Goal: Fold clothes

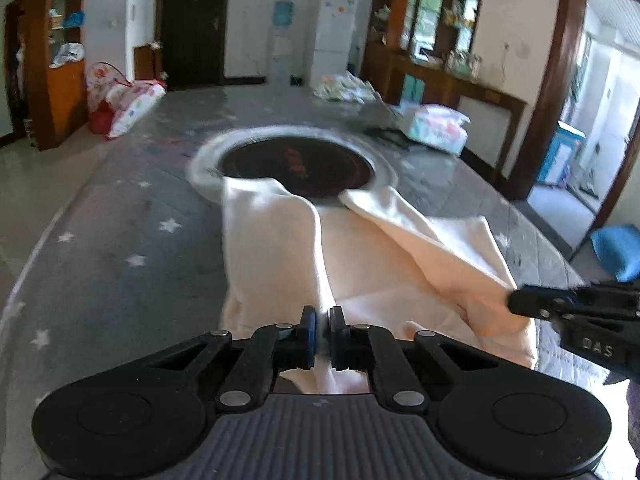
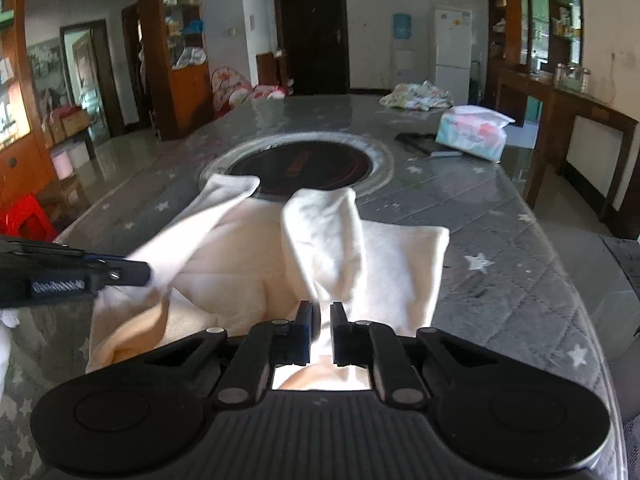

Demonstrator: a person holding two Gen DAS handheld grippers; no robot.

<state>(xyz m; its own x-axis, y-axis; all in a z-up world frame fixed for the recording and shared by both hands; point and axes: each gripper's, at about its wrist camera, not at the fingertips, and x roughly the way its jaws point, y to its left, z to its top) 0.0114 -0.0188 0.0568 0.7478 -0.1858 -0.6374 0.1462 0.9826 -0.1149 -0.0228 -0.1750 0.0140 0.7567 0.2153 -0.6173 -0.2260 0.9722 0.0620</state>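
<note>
Item: cream garment, soft knit, lying on the grey star-print surface just short of the round inset hob.
Condition: partly folded; the body rests flat, while two ends are lifted off it and drape back from the grips toward the hob.
Left tool: clenched on a gathered strip of the garment, cloth pinched between the blue-faced pads; jaws nearly together.
Right tool: likewise clamped on a bunched fold, cloth filling the narrow gap between its fingers.
Relation: each tool sits at the near edge of the garment, one to each side, the two near each other; each appears at the margin of the other's view.
Reason for hold (judged): raising both ends at once keeps the cloth even, so they can be carried over the body in one symmetrical fold.
Stage (judged): mid-fold; lifted ends not yet laid down.
Also on surface: tissue pack, a dark flat object beside it, crumpled patterned cloth at the far end, all well apart from the garment.
</note>
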